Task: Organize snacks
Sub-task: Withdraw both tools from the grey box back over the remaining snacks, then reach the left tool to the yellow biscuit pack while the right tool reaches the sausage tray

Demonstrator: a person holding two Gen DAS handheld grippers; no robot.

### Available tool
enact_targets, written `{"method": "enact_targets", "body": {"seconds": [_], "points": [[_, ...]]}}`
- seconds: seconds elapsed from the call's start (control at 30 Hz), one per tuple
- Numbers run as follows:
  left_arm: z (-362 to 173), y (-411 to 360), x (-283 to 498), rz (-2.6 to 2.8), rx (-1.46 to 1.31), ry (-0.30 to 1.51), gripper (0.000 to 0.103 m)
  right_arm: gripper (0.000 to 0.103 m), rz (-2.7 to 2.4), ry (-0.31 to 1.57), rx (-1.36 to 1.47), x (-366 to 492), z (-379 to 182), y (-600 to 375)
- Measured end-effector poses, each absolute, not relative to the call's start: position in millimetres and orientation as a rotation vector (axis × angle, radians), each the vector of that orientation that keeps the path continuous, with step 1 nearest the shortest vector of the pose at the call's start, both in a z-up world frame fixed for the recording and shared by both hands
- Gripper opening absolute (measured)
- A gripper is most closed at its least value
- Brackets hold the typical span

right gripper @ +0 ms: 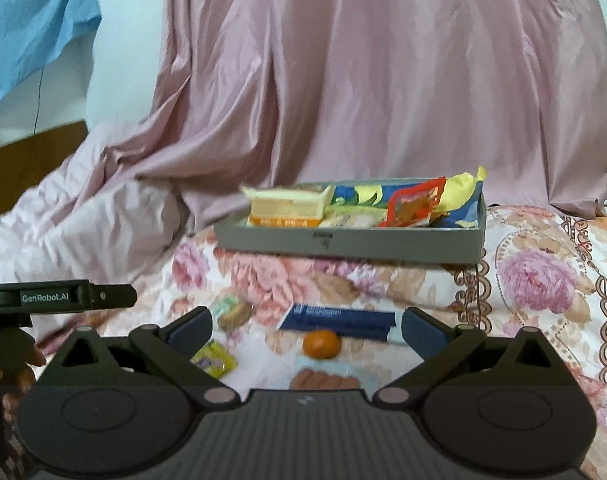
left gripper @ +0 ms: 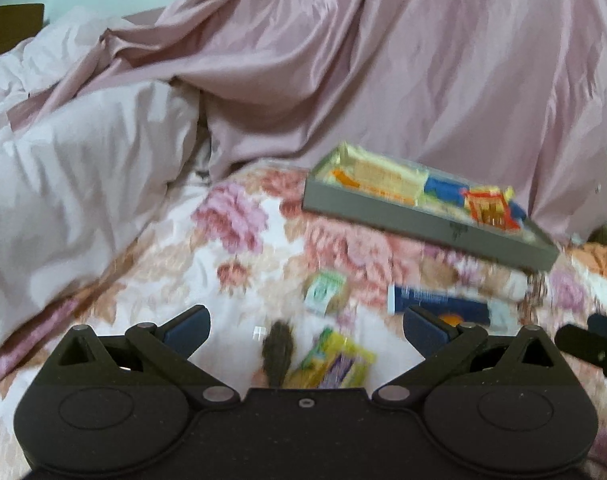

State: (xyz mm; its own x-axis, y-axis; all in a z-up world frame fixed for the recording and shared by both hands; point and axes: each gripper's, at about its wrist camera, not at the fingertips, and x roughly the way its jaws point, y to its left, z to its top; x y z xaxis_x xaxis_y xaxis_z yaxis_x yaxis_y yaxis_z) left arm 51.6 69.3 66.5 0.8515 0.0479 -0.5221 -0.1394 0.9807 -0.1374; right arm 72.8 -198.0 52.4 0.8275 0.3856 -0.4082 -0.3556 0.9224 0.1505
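1. Left tool (left gripper: 306,330): jaws wide, nothing between them. It hangs low centre in its own frame over loose snacks on the bed (left gripper: 239,264).
2. Right tool (right gripper: 306,330): also wide and empty, aimed at the grey tray (right gripper: 343,245) in mid frame.
3. Tray sits on the floral bedspread just in front of the pink drape (right gripper: 383,80). It already holds a cracker pack (right gripper: 287,205), a red packet (right gripper: 413,202) and a blue-yellow bag (right gripper: 465,196), so it looks like the collection point.
4. Loose snacks, lower centre: orange (right gripper: 321,344), navy box (right gripper: 339,321), yellow-purple packet (right gripper: 214,360), green packet (left gripper: 323,290).
5. Probable reason both tools are open: each is lined up for its nearest pick.
6. Left view is blurred; the dark item beside the yellow packet can't be identified.
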Motion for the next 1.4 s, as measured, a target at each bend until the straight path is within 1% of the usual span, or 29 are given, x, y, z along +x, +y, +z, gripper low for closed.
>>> {"method": "enact_targets", "body": {"seconds": [0.1,0.33,0.67,1.1,1.4], "points": [[54.1,69.0,44.0,0.090,-0.173,0.576,0.102,0.103,0.367,0.483,0.016,67.6,47.7,-190.4],[27.1,68.4,35.9,0.063,-0.157,0.652,0.102,0.103,0.329,0.658,-0.054,75.7,27.9,-179.6],[10.6,64.0,39.2,0.009,-0.112,0.699,0.102,0.103,0.349,0.816,-0.133,93.4,4.7,-163.0],[-0.7,49.1,49.6,-0.091,-0.063,0.746,0.102,0.103,0.373,0.874,-0.154,100.2,-3.0,-155.6],[-8.6,45.2,61.5,-0.123,-0.061,0.787,0.102,0.103,0.373,0.886,-0.108,106.4,-2.2,-160.5]]}}
